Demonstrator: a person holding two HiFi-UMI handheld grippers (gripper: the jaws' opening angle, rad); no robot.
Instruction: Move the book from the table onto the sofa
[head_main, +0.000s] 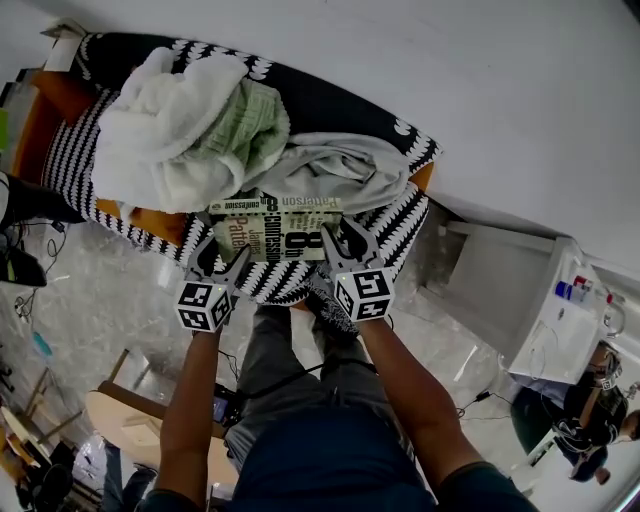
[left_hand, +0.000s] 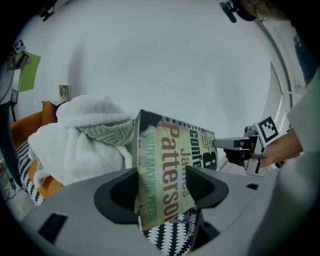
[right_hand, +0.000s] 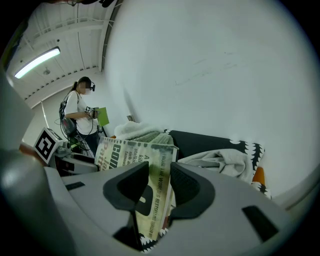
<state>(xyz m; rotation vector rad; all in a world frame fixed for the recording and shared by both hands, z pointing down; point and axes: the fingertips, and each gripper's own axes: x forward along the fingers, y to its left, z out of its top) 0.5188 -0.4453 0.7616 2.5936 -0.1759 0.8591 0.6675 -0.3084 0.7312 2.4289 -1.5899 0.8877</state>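
While the left gripper (head_main: 222, 262) and the right gripper (head_main: 345, 246) clamp it from opposite ends, the book (head_main: 280, 232) sits cover-up over the front part of the sofa (head_main: 405, 215), above its black-and-white patterned cover. The left gripper's fingers stand wide and pinch one end of the book; the right gripper's fingers stand closer together and pinch the other end. Contact between book and sofa cannot be determined. Behind the book lie a grey garment (head_main: 335, 170), a green knit (head_main: 250, 125) and a white blanket (head_main: 150, 135).

Black-and-white patterned sofa (head_main: 398, 232), white fleecy blanket (head_main: 150, 130), pale green knit (head_main: 252, 125)
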